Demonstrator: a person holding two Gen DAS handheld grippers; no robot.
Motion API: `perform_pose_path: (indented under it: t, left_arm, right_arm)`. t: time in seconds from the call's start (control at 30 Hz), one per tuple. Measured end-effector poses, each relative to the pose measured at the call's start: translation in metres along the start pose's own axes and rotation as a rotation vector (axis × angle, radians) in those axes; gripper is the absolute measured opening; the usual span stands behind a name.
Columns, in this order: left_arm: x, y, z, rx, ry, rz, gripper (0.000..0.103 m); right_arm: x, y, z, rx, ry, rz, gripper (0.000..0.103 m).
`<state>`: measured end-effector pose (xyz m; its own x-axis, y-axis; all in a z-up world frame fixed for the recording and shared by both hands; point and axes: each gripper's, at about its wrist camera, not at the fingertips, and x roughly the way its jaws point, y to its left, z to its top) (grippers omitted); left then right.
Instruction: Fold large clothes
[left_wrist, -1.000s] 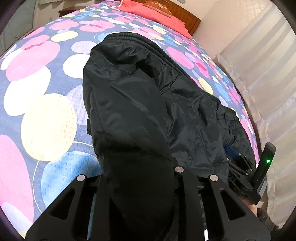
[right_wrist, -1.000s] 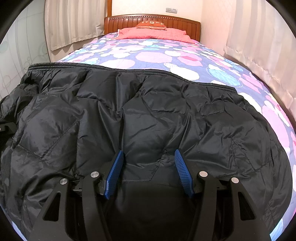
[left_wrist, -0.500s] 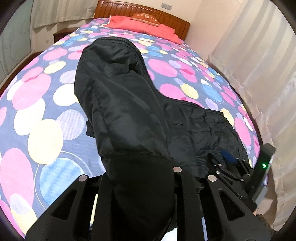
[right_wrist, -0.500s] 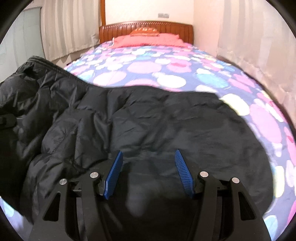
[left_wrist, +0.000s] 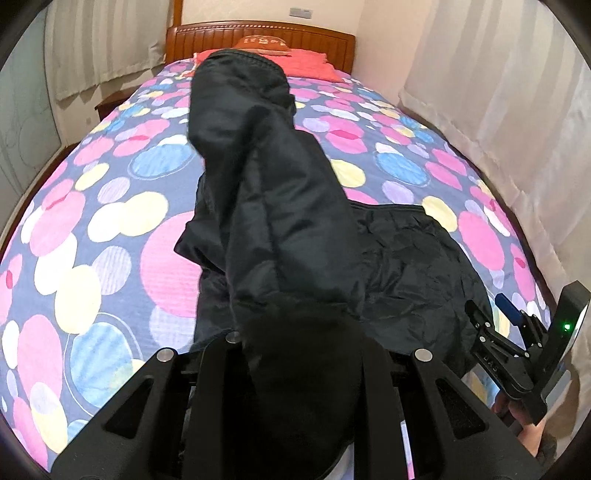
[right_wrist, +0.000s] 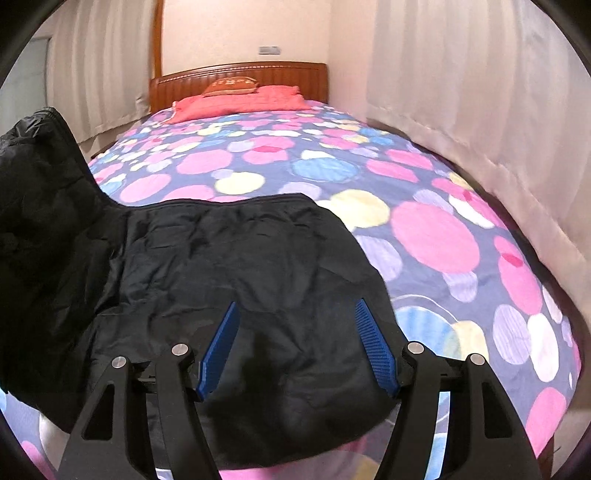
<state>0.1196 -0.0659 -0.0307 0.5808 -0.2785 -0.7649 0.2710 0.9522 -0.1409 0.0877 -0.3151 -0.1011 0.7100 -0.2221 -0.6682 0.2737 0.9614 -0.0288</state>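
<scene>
Left claw (left_wrist: 295, 354) pinches the puffy black jacket (right_wrist: 236, 266); right claw (right_wrist: 295, 347), ribbed blue pads, spread.

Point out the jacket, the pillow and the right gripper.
jacket (left_wrist: 288, 221): left wrist view, raised fold.
pillow (right_wrist: 243, 101): right wrist view, its red middle.
right gripper (right_wrist: 299, 347): right wrist view, midway between blue fingertips.

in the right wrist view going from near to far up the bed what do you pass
Right hand-held gripper → black jacket → spotted bedspread → red pillow → wooden headboard.
</scene>
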Motion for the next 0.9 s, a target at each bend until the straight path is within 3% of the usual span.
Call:
perform_pose_path:
  t: [0.53, 0.9]
  left_arm:
    - [0.033, -0.114, -0.016, 0.139, 0.004, 0.075, 0.018]
    - [0.067, -0.145, -0.03, 0.164, 0.05, 0.064, 0.018]
  right_arm:
    - [0.0, -0.058, -0.037, 0.102, 0.023, -0.049, 0.065]
    - [0.005, -0.065, -0.055, 0.079, 0.049, -0.101, 0.065]
